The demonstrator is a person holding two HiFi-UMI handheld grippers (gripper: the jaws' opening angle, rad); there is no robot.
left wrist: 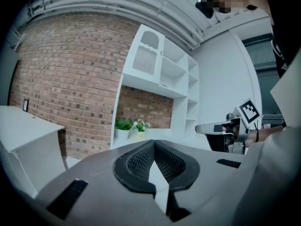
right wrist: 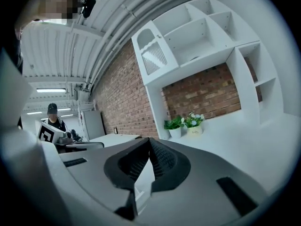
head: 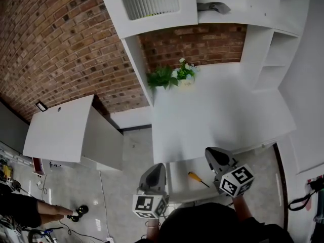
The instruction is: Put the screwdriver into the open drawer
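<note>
**Placement.** The screwdriver [head: 197,178] was found lying flat on the floor of the open drawer [head: 178,186]. The drawer stood pulled out from the near edge of the white table [head: 217,110]. The yellow handle lay to the left, and the dark shaft ran right and nearer. The tool was touched by nothing but the drawer, so the placing was judged done. The drawer was not yet shut.

**Hand-held grippers.** The jaws of the left hand-held gripper [left wrist: 154,147] were seen pressed together, with nothing between the pads. The jaws of the right hand-held gripper [right wrist: 149,146] were likewise pressed together and empty. Both were held roughly level and aimed across the table toward the potted plants [head: 172,76] at its far edge. This posture was judged to suit hands with nothing left to carry, kept clear of the drawer.

**Relation.** In the head view the screwdriver was seen between the two hand-held grippers and nearer than the tip of either. It lay closer to the right one and was in contact with neither. It was shown in neither gripper view, both of which were pointed over it.
</note>
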